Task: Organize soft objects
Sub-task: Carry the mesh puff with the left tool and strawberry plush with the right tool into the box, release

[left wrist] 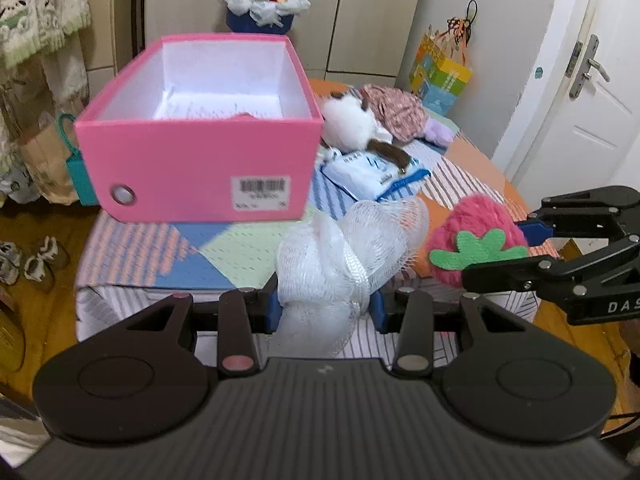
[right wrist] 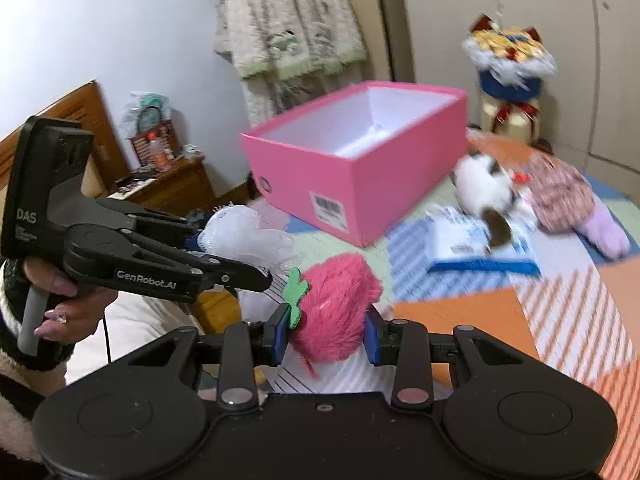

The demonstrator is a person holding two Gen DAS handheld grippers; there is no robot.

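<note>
bed [left wrist: 168, 248], fingers [left wrist: 273, 312] pinching mesh pouf [left wrist: 340, 256]

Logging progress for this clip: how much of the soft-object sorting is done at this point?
Done: nothing visibly; the pink box shows only its white lining. In hand: the left tool is shut on a white mesh bath pouf, the right tool on a pink plush strawberry, both outside the box. Left: a white-and-brown plush cat, a floral fabric item and a blue-white packet lie on the bedspread.
</note>
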